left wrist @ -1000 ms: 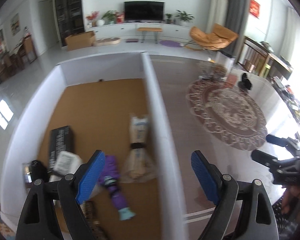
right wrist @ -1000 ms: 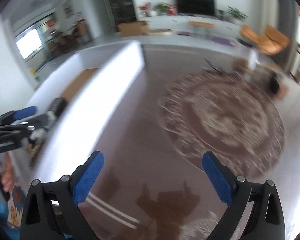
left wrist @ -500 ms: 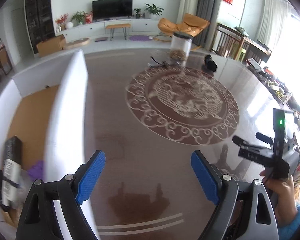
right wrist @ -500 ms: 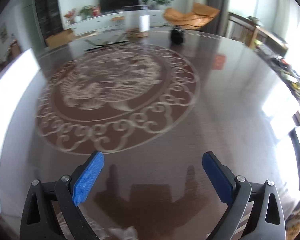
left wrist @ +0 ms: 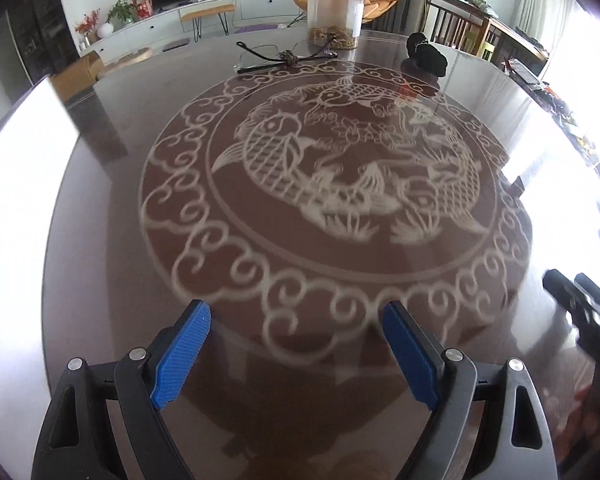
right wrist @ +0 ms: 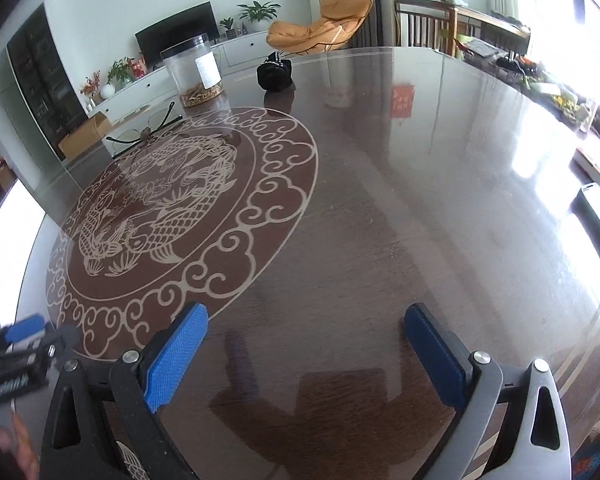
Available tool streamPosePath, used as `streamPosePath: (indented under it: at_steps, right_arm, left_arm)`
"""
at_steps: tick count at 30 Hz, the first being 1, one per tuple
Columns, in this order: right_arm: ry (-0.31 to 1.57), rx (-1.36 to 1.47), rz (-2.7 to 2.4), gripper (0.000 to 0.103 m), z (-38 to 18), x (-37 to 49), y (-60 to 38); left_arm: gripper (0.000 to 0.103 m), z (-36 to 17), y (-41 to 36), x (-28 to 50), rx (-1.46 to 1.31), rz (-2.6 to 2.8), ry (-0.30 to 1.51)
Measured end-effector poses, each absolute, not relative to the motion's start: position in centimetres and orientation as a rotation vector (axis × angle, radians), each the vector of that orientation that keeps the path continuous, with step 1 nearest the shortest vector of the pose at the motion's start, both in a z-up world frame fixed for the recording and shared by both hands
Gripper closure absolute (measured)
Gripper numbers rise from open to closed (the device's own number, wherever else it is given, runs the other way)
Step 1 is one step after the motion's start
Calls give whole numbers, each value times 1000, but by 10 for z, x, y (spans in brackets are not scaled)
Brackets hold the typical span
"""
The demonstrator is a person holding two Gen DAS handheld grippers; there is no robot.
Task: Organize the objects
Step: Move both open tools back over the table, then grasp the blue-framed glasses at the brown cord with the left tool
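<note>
A clear plastic jar (left wrist: 336, 12) with a black lid and brown bits at its bottom stands at the far side of the dark round table (left wrist: 100, 264). In front of it lie thin black-framed glasses (left wrist: 284, 56), and a black pouch (left wrist: 426, 56) sits to their right. My left gripper (left wrist: 295, 308) hangs open over the near edge of the fish pattern with nothing between its blue pads. My right gripper (right wrist: 306, 311) is open too, over bare wood right of the pattern. The right wrist view also shows the jar (right wrist: 194, 72), the glasses (right wrist: 144, 134) and the pouch (right wrist: 275, 74) far off.
A white box wall (left wrist: 20, 184) borders the table on the left, also visible as the white box wall (right wrist: 8, 232). The right gripper (left wrist: 568, 280) shows at the right edge of the left wrist view. The left gripper (right wrist: 40, 334) shows blurred at the left edge of the right wrist view.
Both grippers swung away from the white box with the cardboard floor and its objects, moving right and lower over the table. Both stayed open and hold nothing.
</note>
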State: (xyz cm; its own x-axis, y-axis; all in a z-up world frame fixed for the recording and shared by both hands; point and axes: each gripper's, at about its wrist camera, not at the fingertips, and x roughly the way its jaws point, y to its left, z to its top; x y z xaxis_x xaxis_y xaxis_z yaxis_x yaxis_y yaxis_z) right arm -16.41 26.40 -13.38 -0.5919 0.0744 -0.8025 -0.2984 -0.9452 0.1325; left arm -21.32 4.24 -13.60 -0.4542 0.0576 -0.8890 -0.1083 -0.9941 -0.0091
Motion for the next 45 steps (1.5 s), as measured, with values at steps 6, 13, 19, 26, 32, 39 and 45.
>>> streamPosePath:
  at_steps: [6, 13, 19, 26, 32, 39, 45]
  right_arm:
    - [338, -1309, 2603, 0, -137, -167, 259]
    - [239, -1337, 2575, 0, -141, -170, 251]
    - [211, -1347, 2564, 0, -142, -170, 250]
    - [169, -1366, 2571, 0, -143, -172, 245]
    - [153, -1374, 2583, 0, -143, -173, 242]
    - [153, -1374, 2583, 0, -143, -173, 241]
    - [151, -1376, 2585, 0, -143, -174, 240]
  left_arm:
    - [15, -137, 57, -249, -1552, 2576, 126]
    - [15, -135, 46, -289, -1576, 2501, 198]
    - [15, -106, 33, -332, -1484, 2462, 287]
    - [15, -81, 51, -391, -1238, 2398, 608]
    - [15, -101, 66, -450, -1304, 2381, 662]
    - [12, -125, 72, -494, -1397, 2436, 615]
    - [65, -128, 45, -500, -1442, 2481, 302]
